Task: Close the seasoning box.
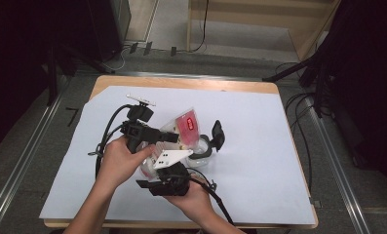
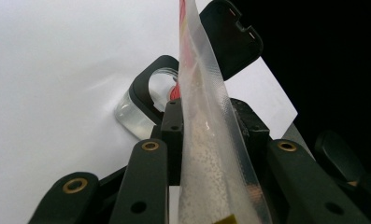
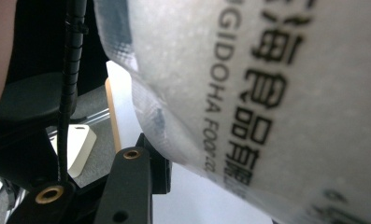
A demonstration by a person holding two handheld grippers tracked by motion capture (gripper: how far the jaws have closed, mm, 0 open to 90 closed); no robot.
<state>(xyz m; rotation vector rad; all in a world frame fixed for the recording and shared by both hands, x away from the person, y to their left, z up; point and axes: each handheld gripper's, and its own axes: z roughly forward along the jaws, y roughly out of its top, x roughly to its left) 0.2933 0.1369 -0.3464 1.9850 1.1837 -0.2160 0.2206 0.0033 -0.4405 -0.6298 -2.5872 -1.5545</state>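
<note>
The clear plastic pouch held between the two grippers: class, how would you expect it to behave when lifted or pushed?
The pouch is thin film, so it probably flops and bends where unsupported. Fine white grains inside suggest the weight would shift and sag downward. The left gripper pinches its flat sealed edge, which looks smooth, so it may slip under a light grip.

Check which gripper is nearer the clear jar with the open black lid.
Left. The left gripper holds the bag right beside the jar; the right gripper clamps the bag's lower end, farther toward the person.
</note>
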